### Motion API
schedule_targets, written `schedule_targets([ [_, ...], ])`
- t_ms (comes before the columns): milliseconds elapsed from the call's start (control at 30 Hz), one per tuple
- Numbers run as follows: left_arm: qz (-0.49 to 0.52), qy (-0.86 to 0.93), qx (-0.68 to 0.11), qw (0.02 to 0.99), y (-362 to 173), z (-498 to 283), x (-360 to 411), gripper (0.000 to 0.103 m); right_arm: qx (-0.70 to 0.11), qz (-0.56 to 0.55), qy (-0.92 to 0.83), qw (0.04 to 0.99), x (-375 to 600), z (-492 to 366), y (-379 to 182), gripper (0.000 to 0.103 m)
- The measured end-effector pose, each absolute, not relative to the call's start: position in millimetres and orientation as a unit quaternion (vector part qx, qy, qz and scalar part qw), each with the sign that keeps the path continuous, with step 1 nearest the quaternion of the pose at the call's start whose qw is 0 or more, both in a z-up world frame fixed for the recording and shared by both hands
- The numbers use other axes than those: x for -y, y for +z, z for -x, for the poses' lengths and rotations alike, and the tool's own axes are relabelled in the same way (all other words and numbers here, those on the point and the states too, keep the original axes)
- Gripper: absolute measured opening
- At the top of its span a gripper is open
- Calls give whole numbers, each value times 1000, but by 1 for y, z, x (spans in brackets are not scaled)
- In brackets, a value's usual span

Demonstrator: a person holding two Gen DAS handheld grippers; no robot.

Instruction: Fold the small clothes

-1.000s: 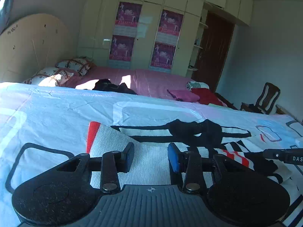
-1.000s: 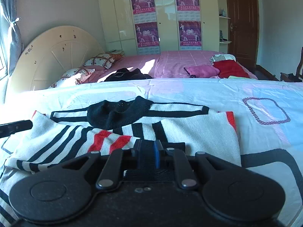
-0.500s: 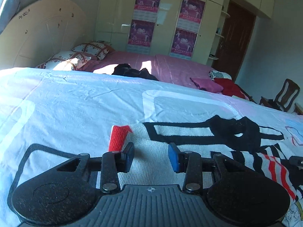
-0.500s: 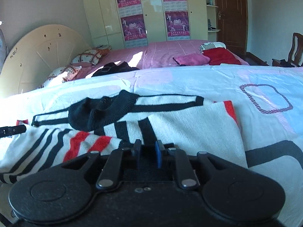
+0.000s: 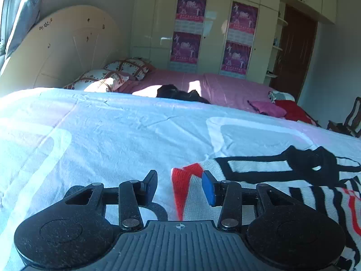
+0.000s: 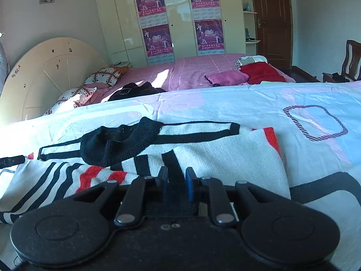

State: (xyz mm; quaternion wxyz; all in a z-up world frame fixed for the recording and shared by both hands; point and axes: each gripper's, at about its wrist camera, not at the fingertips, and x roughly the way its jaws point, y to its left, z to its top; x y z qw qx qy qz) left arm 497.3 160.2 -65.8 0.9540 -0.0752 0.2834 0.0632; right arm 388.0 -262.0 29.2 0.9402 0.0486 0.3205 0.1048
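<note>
A white knit sweater [image 6: 203, 153] with black and red stripes and a black collar [image 6: 117, 140] lies flat on the light bedsheet [image 6: 315, 103]. In the left wrist view the sweater [image 5: 259, 174] lies to the right, its red-edged corner [image 5: 180, 180] between my fingers. My left gripper [image 5: 179, 185] is open and empty, low over that corner. My right gripper [image 6: 177, 180] is open by a narrow gap, empty, just above the sweater's near fold. The left gripper's tip [image 6: 11, 160] shows at the left edge of the right wrist view.
A second bed with a pink cover [image 6: 198, 67] lies behind, with dark clothes [image 6: 135, 89], a pink garment [image 6: 225, 78] and a red one [image 6: 259, 73] on it. Pillows [image 5: 112, 76] and a round headboard [image 5: 67, 45] stand at left. A wooden chair [image 6: 349, 61] is at right.
My left gripper has moved left off the sweater's middle to its red-edged corner and opened wider. My right gripper has gone from shut to slightly open above the fold.
</note>
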Motion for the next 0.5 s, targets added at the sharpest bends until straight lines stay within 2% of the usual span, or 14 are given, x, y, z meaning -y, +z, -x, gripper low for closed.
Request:
schedule_targets([
  [67, 50, 47, -287, 956, -66, -496, -151, 43, -336, -40, 100, 936, 262, -393, 20, 17],
  [133, 25, 50, -330, 942, -81, -506, -146, 43, -339, -31, 98, 935, 262, -394, 13, 16],
  [300, 59, 33, -286, 956, -57, -476, -142, 44, -306, -41, 122, 943, 261, -374, 41, 19],
  [367, 34, 7, -273, 962, -48, -463, -123, 44, -300, -31, 144, 943, 254, -368, 43, 19],
  [500, -5, -21, -321, 947, -68, -469, -93, 44, -351, 15, 157, 923, 233, -381, 20, 18],
])
